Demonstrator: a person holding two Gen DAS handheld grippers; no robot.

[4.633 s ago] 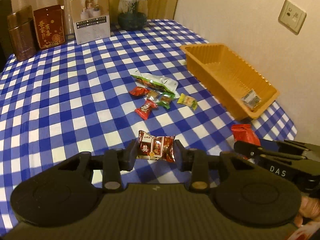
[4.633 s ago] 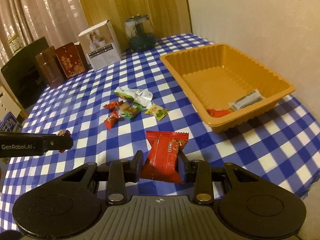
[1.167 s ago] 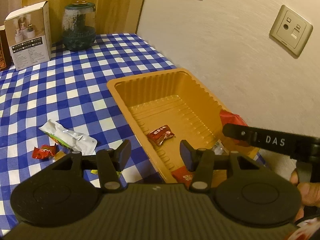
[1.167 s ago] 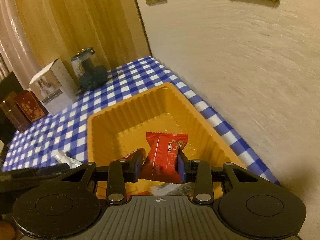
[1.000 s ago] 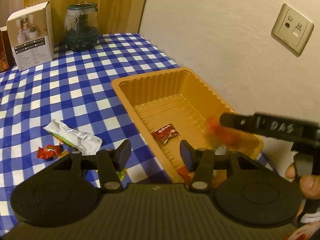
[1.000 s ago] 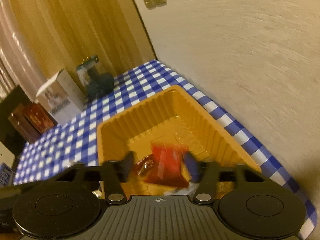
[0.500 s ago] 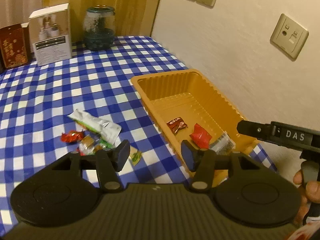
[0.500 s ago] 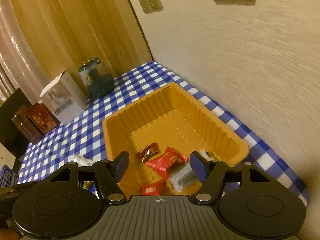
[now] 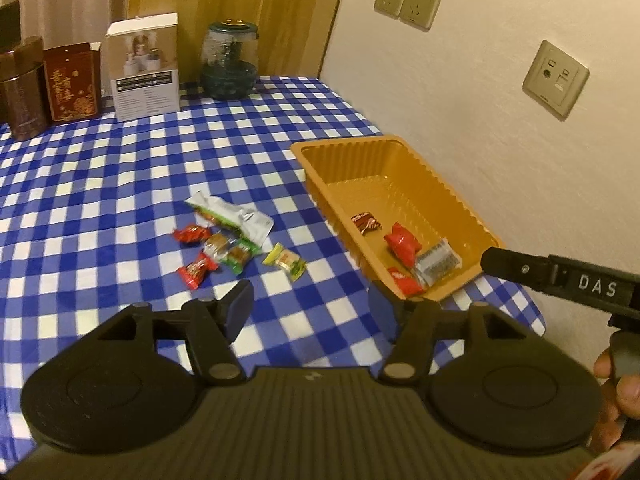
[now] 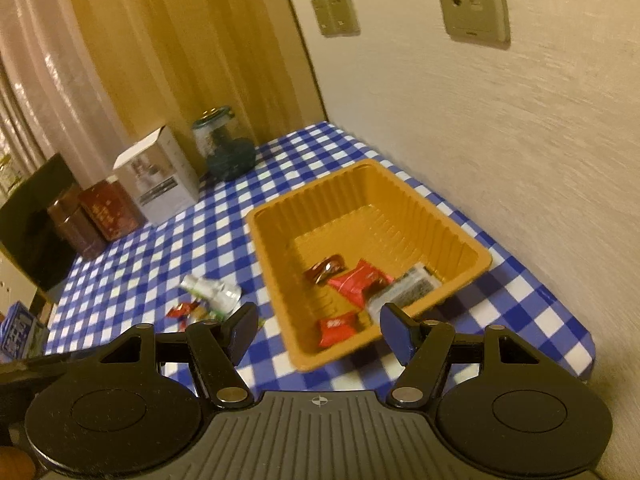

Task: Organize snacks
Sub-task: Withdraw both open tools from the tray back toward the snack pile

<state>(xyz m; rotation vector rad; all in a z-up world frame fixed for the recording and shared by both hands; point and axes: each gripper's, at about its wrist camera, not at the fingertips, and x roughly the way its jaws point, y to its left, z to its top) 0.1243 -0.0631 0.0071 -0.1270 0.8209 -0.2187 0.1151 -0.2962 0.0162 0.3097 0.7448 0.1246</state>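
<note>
Snacks (image 9: 224, 240) partly overlap; left gripper (image 9: 310, 304), just widened, and right gripper (image 10: 318, 330) gape empty.

Both hand-held grippers (image 9: 310, 304) (image 10: 318, 330) apparently empty, agape

Blue-and-white checked tablecloth (image 9: 120, 168), orange tray (image 9: 384, 168) — red packets (image 9: 402, 240) inside (one dark brown), cream wall (image 9: 460, 92)

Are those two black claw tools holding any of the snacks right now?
No. Both the left gripper and right gripper are open with nothing between their fingers.
</note>
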